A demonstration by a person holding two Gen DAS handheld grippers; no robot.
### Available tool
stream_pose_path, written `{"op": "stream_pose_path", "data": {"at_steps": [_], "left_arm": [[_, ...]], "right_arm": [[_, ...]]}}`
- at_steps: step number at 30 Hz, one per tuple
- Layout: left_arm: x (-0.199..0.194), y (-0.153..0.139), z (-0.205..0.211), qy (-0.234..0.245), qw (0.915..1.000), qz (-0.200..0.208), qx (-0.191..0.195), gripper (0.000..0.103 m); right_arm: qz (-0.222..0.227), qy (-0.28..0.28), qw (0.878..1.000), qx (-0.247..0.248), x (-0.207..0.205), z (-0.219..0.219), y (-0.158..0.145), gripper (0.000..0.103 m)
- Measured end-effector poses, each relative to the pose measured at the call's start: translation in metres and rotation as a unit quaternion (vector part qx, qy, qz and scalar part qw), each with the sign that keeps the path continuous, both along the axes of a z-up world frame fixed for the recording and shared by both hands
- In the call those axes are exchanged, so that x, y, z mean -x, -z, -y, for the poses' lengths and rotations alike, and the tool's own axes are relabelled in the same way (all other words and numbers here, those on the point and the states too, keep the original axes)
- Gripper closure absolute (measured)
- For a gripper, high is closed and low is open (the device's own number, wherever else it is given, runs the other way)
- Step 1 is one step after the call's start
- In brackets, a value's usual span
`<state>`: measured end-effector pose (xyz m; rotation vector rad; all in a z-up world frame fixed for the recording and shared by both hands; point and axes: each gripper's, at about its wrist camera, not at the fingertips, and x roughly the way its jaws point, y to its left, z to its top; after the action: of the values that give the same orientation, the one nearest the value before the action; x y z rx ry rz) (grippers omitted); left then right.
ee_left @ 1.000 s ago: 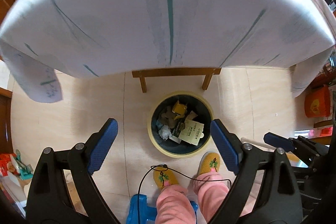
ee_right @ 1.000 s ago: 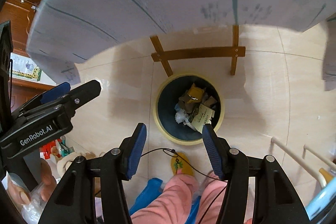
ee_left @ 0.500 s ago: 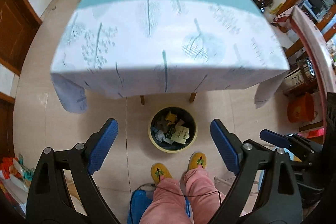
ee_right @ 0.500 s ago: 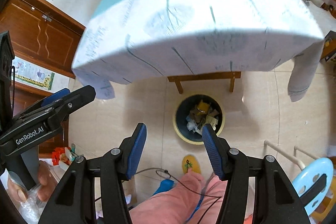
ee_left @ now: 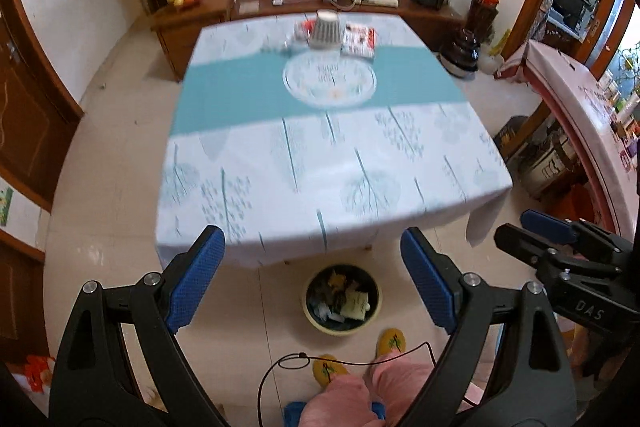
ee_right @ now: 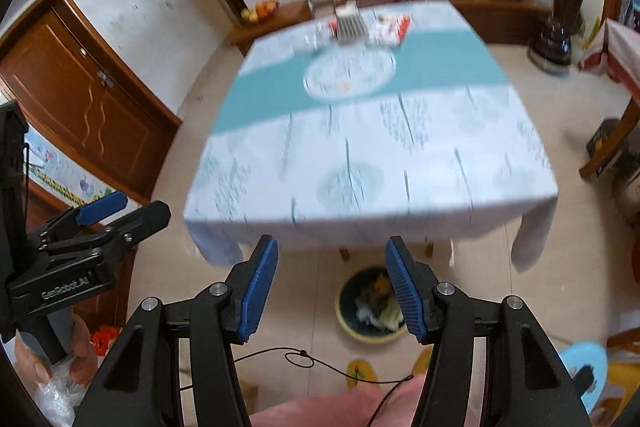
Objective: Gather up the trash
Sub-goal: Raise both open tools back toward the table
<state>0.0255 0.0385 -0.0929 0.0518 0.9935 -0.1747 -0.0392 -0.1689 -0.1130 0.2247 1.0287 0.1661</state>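
Observation:
A round bin [ee_left: 342, 303] with a yellow rim, full of paper and wrappers, stands on the floor under the near table edge; it also shows in the right wrist view [ee_right: 370, 309]. My left gripper [ee_left: 312, 267] is open and empty, high above the bin. My right gripper [ee_right: 332, 267] is open and empty too. At the table's far side lie a red and white packet [ee_left: 360, 41], an upturned ribbed cup [ee_left: 326, 31] and a clear wrapper [ee_left: 280, 45].
The table [ee_left: 320, 147] wears a white and teal cloth. A wooden sideboard [ee_left: 280, 7] runs along the back wall. A dark pot [ee_left: 462, 51] stands right of the table. A blue stool [ee_right: 584, 367] and my slippered feet [ee_left: 360, 355] are close below.
Both grippers have risen and tilted up from just over the bin, so the whole tabletop and room have come into view. Both stayed open.

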Motion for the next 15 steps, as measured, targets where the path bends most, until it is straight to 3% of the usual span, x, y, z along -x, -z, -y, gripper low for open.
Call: {"op": "stream_pose_path", "data": {"at_steps": [7, 15], "left_arm": [[-0.036, -0.054, -0.007, -0.007, 0.9985, 0.052, -0.016, 0.015], [-0.102, -0.094, -0.006, -0.028, 0.9951, 0.088, -0.036, 0.015]], "right_arm": [[0.056, -0.002, 0.998, 0.007, -0.039, -0.006, -0.063, 0.046], [0.07, -0.012, 0.997, -0.004, -0.123, 0.006, -0.11, 0.046]]}}
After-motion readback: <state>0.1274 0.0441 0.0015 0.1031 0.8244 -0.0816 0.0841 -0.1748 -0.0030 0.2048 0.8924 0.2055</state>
